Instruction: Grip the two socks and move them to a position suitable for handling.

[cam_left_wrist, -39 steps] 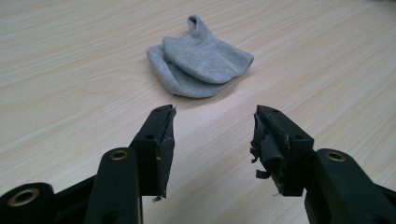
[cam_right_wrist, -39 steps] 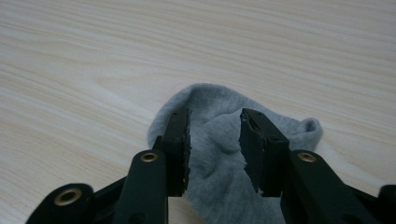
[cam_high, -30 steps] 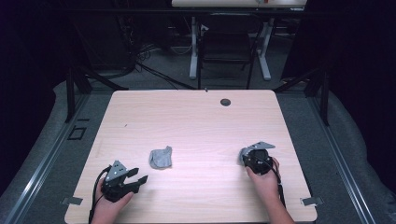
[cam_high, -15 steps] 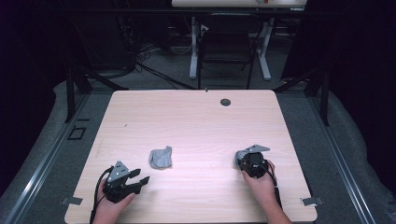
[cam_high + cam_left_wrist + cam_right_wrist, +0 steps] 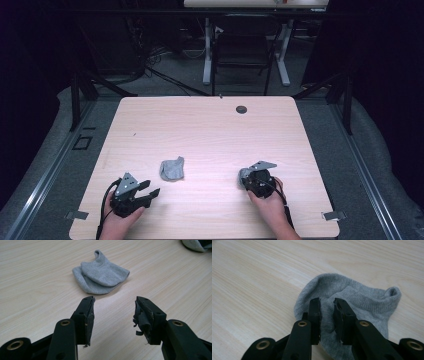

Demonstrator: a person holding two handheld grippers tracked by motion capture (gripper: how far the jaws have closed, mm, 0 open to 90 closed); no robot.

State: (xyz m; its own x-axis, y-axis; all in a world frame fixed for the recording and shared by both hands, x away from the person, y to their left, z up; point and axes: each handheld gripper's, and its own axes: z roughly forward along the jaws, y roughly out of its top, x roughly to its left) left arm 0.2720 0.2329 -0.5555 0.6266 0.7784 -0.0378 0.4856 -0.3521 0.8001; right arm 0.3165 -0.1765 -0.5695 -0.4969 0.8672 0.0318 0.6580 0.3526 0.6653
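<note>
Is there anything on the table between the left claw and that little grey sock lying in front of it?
Nothing visible. The left claw stands open, facing the folded grey sock, with bare wooden table between them. The second grey sock lies off to the side at the right claw.

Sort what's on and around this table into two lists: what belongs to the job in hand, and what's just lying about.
In the job:
- grey sock, pinched in the right gripper
- folded grey sock, ahead of the open left gripper

Lying about:
- dark round spot near the table far edge
- chair beyond the table
</note>
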